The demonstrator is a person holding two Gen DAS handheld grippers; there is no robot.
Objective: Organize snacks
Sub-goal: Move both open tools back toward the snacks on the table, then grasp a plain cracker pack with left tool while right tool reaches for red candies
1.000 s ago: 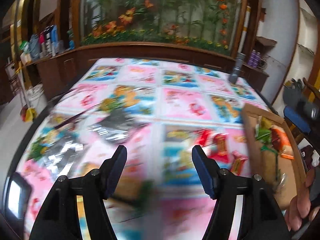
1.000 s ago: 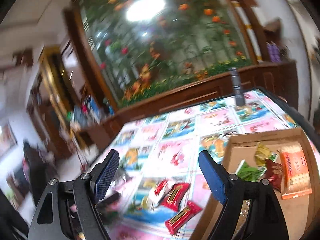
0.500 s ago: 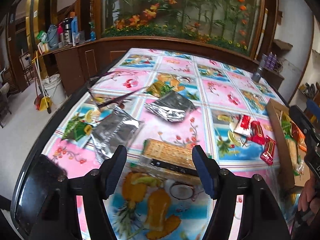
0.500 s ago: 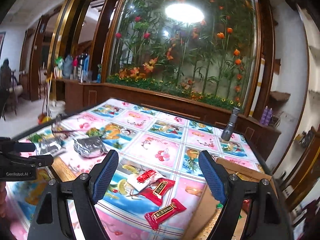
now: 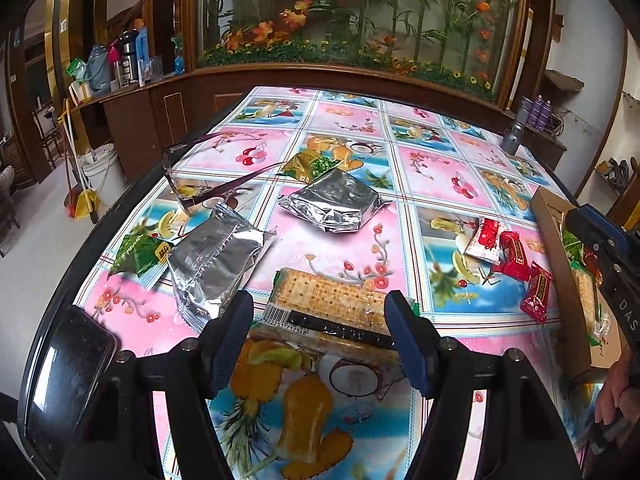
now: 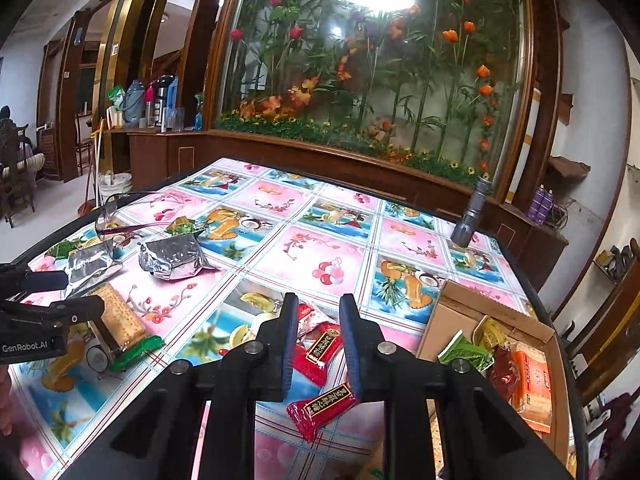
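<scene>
My left gripper (image 5: 319,322) is open, its jaws on either side of a clear cracker pack (image 5: 328,304) that lies on the flowered tablecloth. Two silver foil packs (image 5: 212,260) (image 5: 332,202) and green packets (image 5: 138,252) lie beyond it. My right gripper (image 6: 319,322) is partly closed, with a narrow gap between the jaws, just above red candy packets (image 6: 316,354) (image 6: 322,404) and not gripping them. The cardboard box (image 6: 448,320) with several snacks in it sits at the table's right edge. The box also shows in the left wrist view (image 5: 548,216).
Eyeglasses (image 5: 188,192) lie at the left part of the table. A black phone (image 5: 68,380) rests at the near left corner. A grey flashlight (image 6: 468,220) stands at the far right. The table's dark rim (image 5: 100,236) drops to the floor on the left.
My right gripper has narrowed from wide open to a small gap and has dropped over the red candy packets. My left gripper has moved closer to the cracker pack.
</scene>
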